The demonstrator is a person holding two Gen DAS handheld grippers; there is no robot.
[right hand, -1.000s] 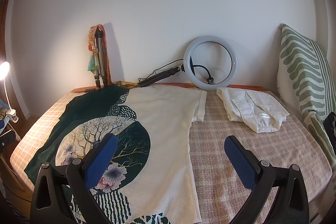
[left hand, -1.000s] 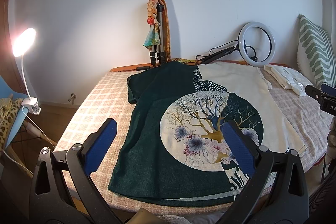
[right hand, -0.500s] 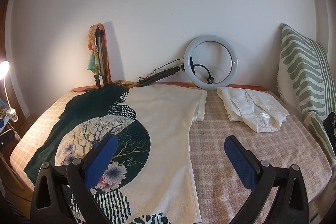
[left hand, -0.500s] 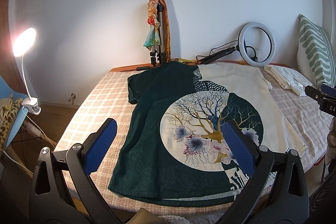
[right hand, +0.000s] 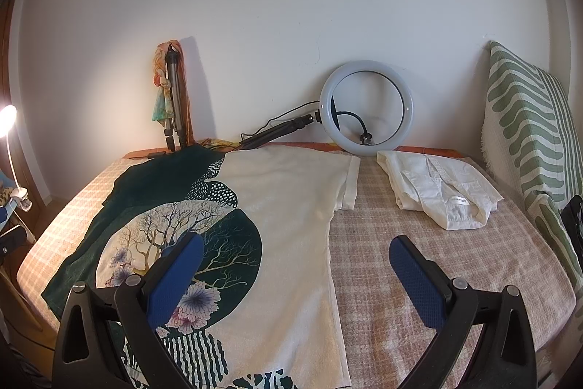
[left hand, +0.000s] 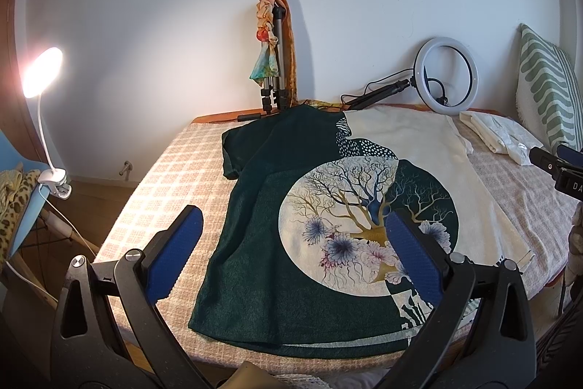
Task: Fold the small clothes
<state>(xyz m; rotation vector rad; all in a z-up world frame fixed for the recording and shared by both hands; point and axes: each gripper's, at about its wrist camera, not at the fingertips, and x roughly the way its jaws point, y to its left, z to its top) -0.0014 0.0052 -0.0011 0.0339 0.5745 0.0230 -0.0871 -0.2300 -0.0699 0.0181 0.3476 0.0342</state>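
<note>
1. Left gripper (left hand: pixel 293 230): jaws spread wide, blue pads (left hand: pixel 174 254) well apart, nothing between them; it hangs above the near edge of the bed (left hand: pixel 171 170), touching nothing
2. Right gripper (right hand: pixel 295 259): jaws likewise wide apart, nothing held; blue pads (right hand: pixel 415 283) clear of the cloth below
3. T-shirt (left hand: pixel 291 265): spread flat on the bed, dark green on one side, cream on the other, a round tree-and-flower print in the middle; hem at the near edge, neck toward the wall. In the left view it lies under and between the pads; in the right view the T-shirt (right hand: pixel 291 225) lies under the left pad while the right pad sits over bare checked bedcover (right hand: pixel 400 225)
4. Folded white garment (right hand: pixel 437 192): on the bedcover just beside the T-shirt's cream sleeve, apart from it, near a green-striped pillow (right hand: pixel 528 133)
5. Against the wall: ring light (right hand: pixel 366 113), and a tripod (left hand: pixel 275 61) draped with a coloured scarf
6. Lit clip lamp (left hand: pixel 42 72) off the bed's far left side
</note>
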